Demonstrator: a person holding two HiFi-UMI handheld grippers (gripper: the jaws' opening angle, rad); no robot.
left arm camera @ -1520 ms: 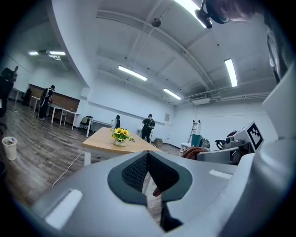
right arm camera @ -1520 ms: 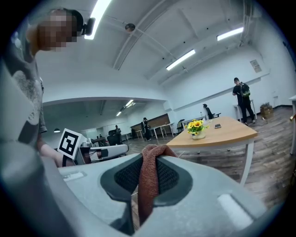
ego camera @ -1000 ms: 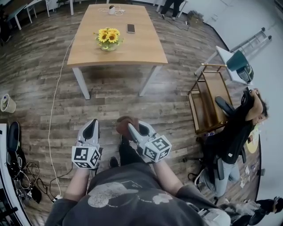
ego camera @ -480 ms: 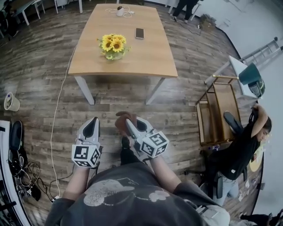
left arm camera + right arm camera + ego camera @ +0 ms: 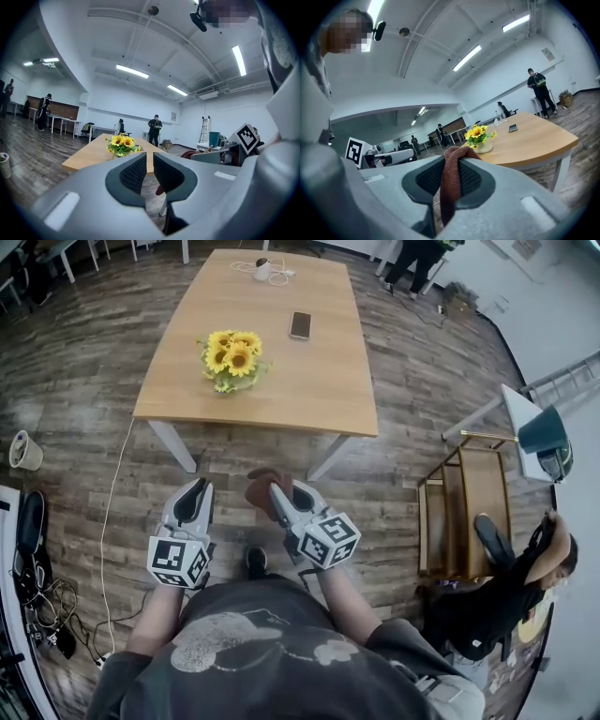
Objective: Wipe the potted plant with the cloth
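The potted plant (image 5: 230, 360), yellow sunflowers in a pale pot, stands on the near left part of a wooden table (image 5: 309, 381). It also shows ahead in the left gripper view (image 5: 121, 144) and the right gripper view (image 5: 479, 137). My right gripper (image 5: 274, 488) is shut on a brown cloth (image 5: 261, 491), which hangs folded between its pads (image 5: 451, 183). My left gripper (image 5: 195, 486) holds nothing; its jaws have just been opening and stand a narrow gap apart (image 5: 149, 157). Both grippers point level towards the table, short of its near edge.
A phone (image 5: 300, 325) and a small white device with a cable (image 5: 263, 270) lie further back on the table. A wooden trolley (image 5: 459, 512) and a seated person (image 5: 506, 596) are at the right. A small bin (image 5: 23, 451) and cables sit at the left.
Both grippers have moved forward over the floor towards the table, which now lies nearer in the head view. The cloth stays in the right gripper.
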